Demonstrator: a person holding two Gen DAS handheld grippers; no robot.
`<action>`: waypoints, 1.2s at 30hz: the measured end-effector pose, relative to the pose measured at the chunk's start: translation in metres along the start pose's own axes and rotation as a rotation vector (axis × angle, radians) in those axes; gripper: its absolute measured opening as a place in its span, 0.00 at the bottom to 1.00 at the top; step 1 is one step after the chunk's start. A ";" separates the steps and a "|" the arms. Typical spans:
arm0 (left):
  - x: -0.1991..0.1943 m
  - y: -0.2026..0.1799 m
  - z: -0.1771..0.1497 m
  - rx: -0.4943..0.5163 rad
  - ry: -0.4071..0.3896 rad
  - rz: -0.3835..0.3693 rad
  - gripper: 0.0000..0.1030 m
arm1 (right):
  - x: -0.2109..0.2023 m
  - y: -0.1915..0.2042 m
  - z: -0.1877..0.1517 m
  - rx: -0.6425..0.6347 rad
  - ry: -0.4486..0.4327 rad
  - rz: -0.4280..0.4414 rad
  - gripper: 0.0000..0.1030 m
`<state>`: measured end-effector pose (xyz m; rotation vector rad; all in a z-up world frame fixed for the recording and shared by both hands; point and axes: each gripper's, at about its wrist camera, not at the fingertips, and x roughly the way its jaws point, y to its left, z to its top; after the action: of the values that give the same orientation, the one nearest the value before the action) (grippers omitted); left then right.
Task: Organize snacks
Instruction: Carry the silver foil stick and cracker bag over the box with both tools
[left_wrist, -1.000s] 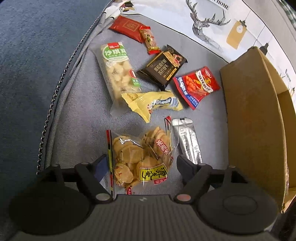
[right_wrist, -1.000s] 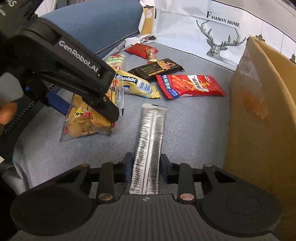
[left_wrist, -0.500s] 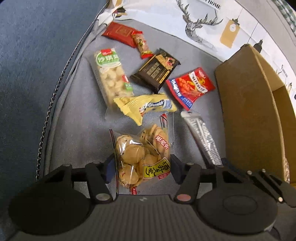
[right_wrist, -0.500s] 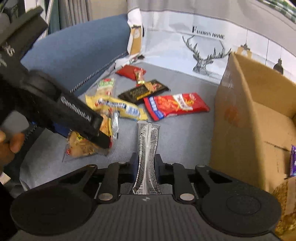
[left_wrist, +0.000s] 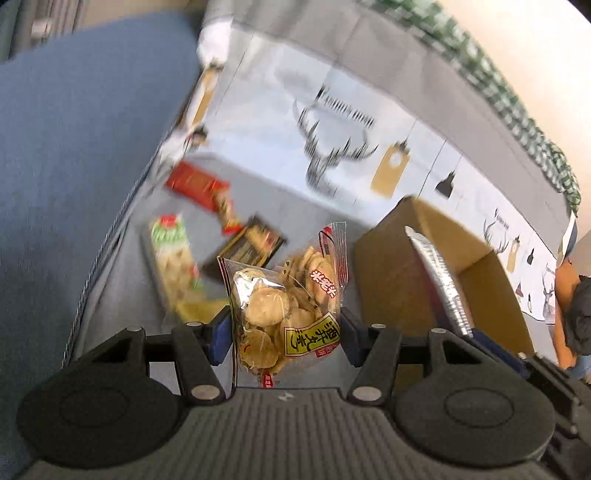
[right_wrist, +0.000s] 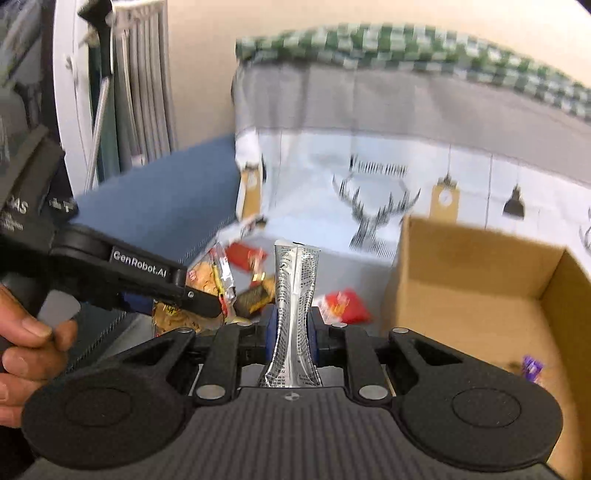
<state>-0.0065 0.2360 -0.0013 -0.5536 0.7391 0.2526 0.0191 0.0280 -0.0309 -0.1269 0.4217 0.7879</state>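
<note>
Surface: a grey cushion with a blue one beside it and a deer-print cloth behind is seen in the left wrist view.
Box: an open cardboard box is stood at the right of the cushion; a small purple wrapper is seen on its floor.
Left gripper: the left gripper is closed on a clear bag of round crackers, which is pinched at both sides by the blue pads and held clear of the cushion. Its jaws were closing in the last second and are now pressed on the bag.
Right gripper: the right gripper is clamped on a silver foil sachet, held upright with its middle squeezed narrow between the pads; its jaws were closing on it in the last second. The sachet is seen beside the box's near wall.
Loose snacks: a green-labelled pack, a dark bar, a red pack and a yellow pack are left lying on the grey cushion, blurred.
Person: a hand is seen wrapped round the left gripper's handle.
</note>
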 end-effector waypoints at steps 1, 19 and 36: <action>-0.003 -0.006 0.000 0.016 -0.026 -0.001 0.62 | -0.005 -0.003 0.002 -0.002 -0.019 -0.003 0.17; -0.022 -0.126 -0.024 0.181 -0.311 -0.115 0.61 | -0.041 -0.102 -0.001 0.139 -0.147 -0.168 0.17; 0.024 -0.190 -0.031 0.247 -0.261 -0.275 0.61 | -0.061 -0.179 -0.015 0.299 -0.180 -0.405 0.17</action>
<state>0.0706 0.0620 0.0369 -0.3719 0.4257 -0.0236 0.1031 -0.1418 -0.0272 0.1347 0.3244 0.3278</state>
